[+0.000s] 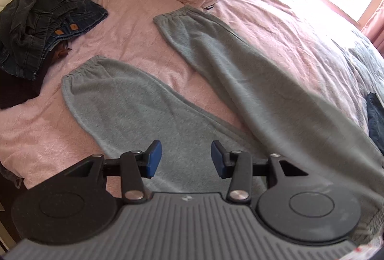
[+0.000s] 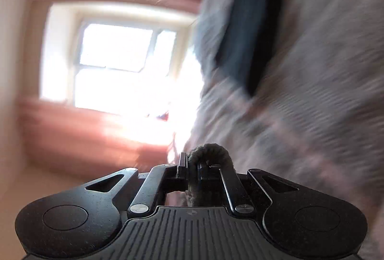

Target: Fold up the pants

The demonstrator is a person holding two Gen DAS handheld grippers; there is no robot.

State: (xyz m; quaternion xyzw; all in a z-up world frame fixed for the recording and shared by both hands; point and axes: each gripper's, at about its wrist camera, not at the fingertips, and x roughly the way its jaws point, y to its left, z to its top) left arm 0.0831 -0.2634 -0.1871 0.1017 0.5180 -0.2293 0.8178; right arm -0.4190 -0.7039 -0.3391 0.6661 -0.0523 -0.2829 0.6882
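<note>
Blue-padded left gripper (image 1: 186, 159) hovers wide apart over grey fleece sweatpants (image 1: 216, 82) spread on the pink bed (image 1: 134, 10). Right gripper (image 2: 192, 170) pinches a grey fabric fold (image 2: 211, 152); bright window (image 2: 120, 63) beyond.

- The left gripper (image 1: 186, 159), a black two-finger tool with blue rubber pads (image 1: 153, 158), hangs with its jaws spread wide apart and nothing between them.
- Its fingers point forward and downward, hovering over soft grey fabric without touching it.
- The right gripper (image 2: 192, 167), the same black linkage build, has its jaws drawn close together, pinching a fold of grey fleece pants (image 2: 208, 152) that bulges up over the fingertips.
- The right wrist view is heavily blurred and tilted.
</note>
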